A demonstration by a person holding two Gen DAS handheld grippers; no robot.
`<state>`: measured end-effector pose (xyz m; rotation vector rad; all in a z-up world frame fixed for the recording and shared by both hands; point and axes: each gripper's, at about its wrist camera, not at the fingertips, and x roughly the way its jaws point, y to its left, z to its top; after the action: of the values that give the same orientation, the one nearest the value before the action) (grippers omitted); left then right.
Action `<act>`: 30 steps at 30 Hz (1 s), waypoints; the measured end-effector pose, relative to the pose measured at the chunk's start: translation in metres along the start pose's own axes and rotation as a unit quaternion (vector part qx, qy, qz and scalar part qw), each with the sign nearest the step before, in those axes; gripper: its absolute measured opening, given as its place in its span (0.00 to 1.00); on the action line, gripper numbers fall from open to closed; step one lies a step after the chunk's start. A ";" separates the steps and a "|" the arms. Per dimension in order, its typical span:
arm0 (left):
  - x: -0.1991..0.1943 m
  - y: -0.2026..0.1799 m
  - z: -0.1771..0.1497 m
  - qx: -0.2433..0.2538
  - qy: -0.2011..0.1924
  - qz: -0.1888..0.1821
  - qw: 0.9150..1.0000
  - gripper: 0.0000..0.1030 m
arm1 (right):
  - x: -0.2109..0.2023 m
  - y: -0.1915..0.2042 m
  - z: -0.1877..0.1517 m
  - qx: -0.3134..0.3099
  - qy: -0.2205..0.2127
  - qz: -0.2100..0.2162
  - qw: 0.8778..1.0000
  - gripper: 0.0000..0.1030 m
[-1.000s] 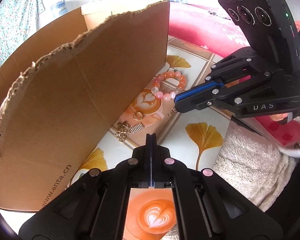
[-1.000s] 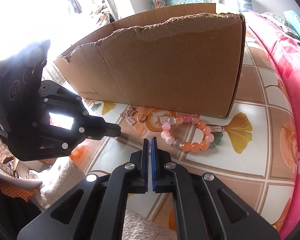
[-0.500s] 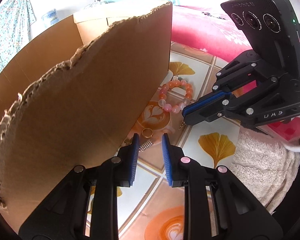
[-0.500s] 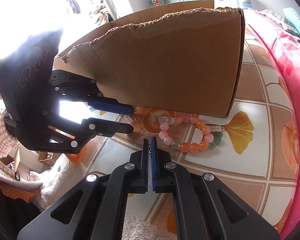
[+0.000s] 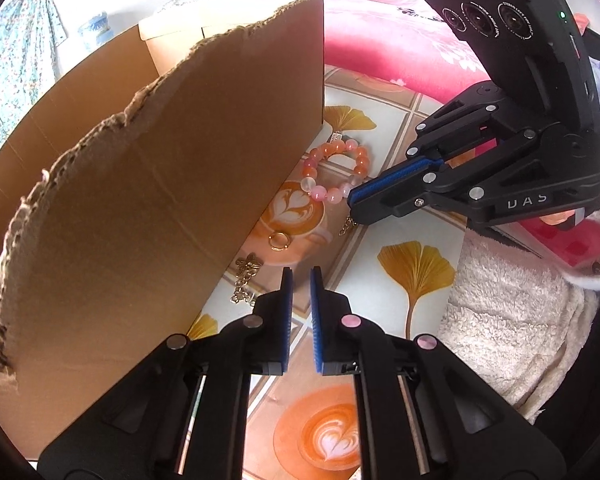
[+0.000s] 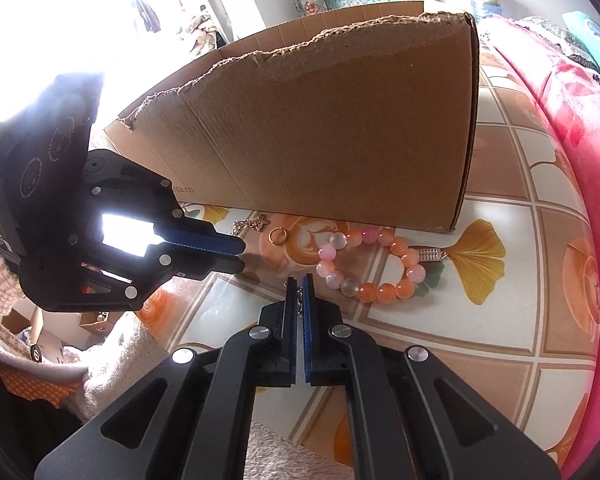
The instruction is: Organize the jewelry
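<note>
A pink and orange bead bracelet [image 5: 334,174] [image 6: 370,266] lies on the patterned tablecloth beside a torn cardboard box [image 5: 152,184] [image 6: 324,136]. A gold ring [image 5: 278,241] [image 6: 278,235] and a gold butterfly chain [image 5: 246,276] [image 6: 256,222] lie by the box wall. My right gripper [image 6: 299,280] [image 5: 354,210] is shut on a thin gold chain [image 5: 347,226] [image 6: 300,300], held just above the cloth near the bracelet. My left gripper [image 5: 300,276] [image 6: 240,254] is open with a narrow gap, hovering close to the butterfly chain.
A pink quilt [image 6: 580,128] runs along the right side. A fluffy cream sleeve [image 5: 508,320] covers the near right. The tablecloth [image 6: 500,340] has ginkgo leaves and latte prints.
My left gripper opened from shut, moved forward toward the butterfly chain, then narrowed its gap. My right gripper stayed shut on the chain and barely moved.
</note>
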<state>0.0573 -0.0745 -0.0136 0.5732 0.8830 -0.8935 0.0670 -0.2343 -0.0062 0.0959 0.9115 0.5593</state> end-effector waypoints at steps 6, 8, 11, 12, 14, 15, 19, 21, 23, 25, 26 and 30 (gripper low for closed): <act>-0.016 0.011 -0.006 -0.071 -0.018 0.030 0.997 0.15 | -0.002 -0.002 -0.001 0.004 -0.002 0.001 1.000 0.03; -0.016 0.019 -0.009 -0.110 -0.015 0.042 0.993 0.18 | -0.001 -0.003 -0.001 0.005 -0.003 0.002 1.000 0.03; -0.013 0.027 -0.013 -0.163 -0.008 0.046 0.986 0.18 | 0.000 -0.004 0.000 0.005 -0.003 0.003 1.000 0.03; -0.011 0.028 -0.014 -0.174 -0.005 0.045 0.984 0.18 | 0.000 -0.004 0.000 0.005 -0.003 0.003 1.000 0.03; -0.005 0.028 -0.015 -0.186 0.000 0.045 0.981 0.18 | 0.000 -0.004 0.000 0.006 -0.005 0.004 1.000 0.03; -0.005 0.026 -0.014 -0.188 -0.004 0.050 0.981 0.18 | 0.000 -0.003 0.001 0.006 -0.005 0.005 1.000 0.03; 0.000 0.025 -0.011 -0.198 -0.009 0.061 0.978 0.18 | -0.001 -0.005 0.000 0.009 -0.008 0.005 1.000 0.03; 0.002 0.021 -0.009 -0.192 -0.010 0.073 0.979 0.18 | -0.001 -0.005 -0.001 0.010 -0.010 0.005 1.000 0.03; 0.004 0.014 -0.007 -0.173 -0.008 0.088 0.981 0.14 | -0.002 -0.006 -0.002 0.011 -0.011 0.005 1.000 0.03; 0.006 0.011 -0.005 -0.168 -0.010 0.082 0.982 0.04 | -0.003 -0.008 -0.003 0.012 -0.012 0.005 1.000 0.03; 0.009 0.008 -0.002 -0.167 -0.009 0.083 0.982 0.04 | -0.004 -0.009 -0.004 0.013 -0.013 0.005 1.000 0.03; 0.009 0.008 0.000 -0.161 -0.008 0.085 0.983 0.04 | -0.005 -0.010 -0.004 0.016 -0.018 0.006 1.000 0.03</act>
<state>0.0670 -0.0740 -0.0204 0.3543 0.9269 -0.5838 0.0653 -0.2462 -0.0079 0.1397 0.8861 0.5518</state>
